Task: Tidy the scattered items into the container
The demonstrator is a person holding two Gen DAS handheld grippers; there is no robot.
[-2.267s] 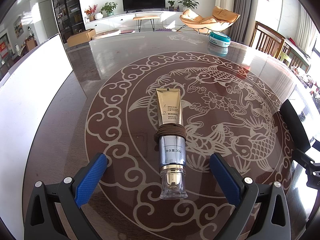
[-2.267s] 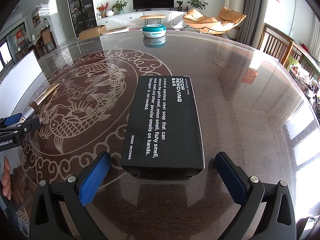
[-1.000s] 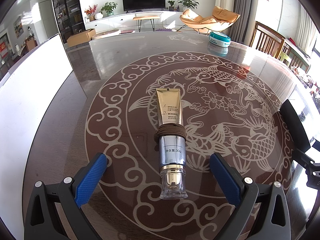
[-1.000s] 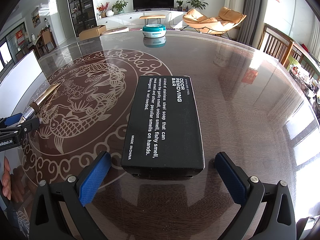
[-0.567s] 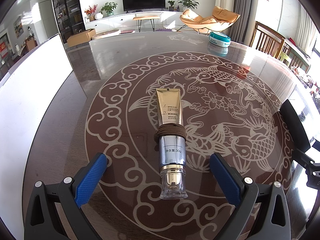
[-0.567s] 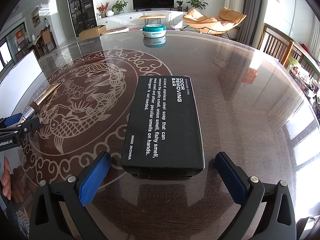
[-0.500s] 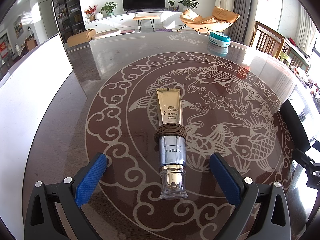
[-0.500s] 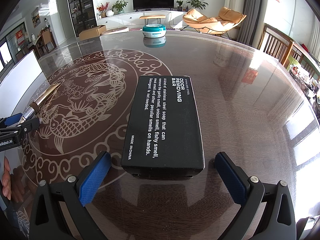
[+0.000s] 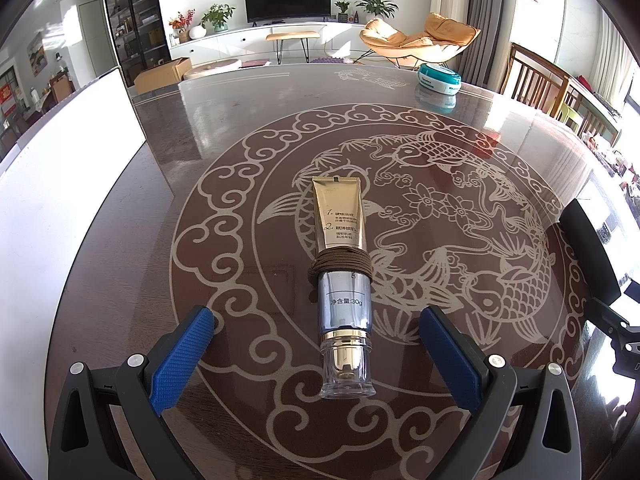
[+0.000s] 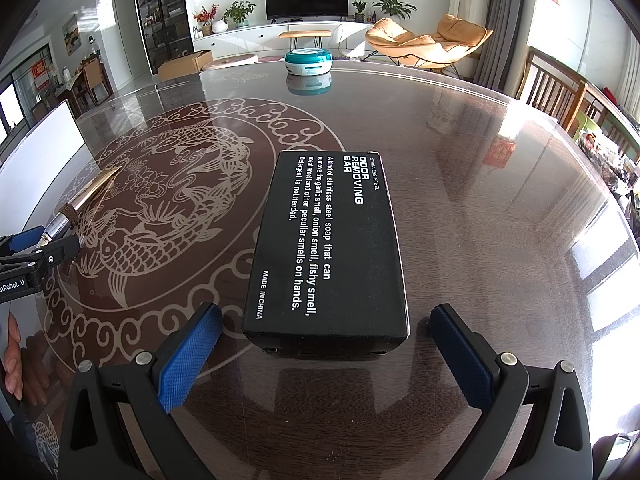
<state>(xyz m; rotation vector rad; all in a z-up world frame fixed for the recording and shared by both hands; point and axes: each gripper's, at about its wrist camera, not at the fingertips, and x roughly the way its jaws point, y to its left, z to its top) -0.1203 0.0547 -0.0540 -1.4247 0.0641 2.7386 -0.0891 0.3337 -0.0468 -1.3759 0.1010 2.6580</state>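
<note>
A gold and silver cosmetic tube (image 9: 343, 264) with a brown cord wound round its middle lies on the dark glass table, clear cap toward me. My left gripper (image 9: 316, 344) stands open, its blue pads either side of the cap end without touching. In the right wrist view a black box (image 10: 330, 248) printed "odor removing bar" lies flat, and my right gripper (image 10: 326, 350) is open around its near end. The tube (image 10: 86, 196) and the left gripper show at that view's left edge. A white container wall (image 9: 60, 184) stands along the table's left side.
A teal and white round tin (image 10: 309, 61) sits at the table's far edge, also seen as the tin (image 9: 439, 77) in the left wrist view. Wooden chairs (image 10: 560, 92) stand on the right. A hand (image 10: 12, 364) shows at the lower left.
</note>
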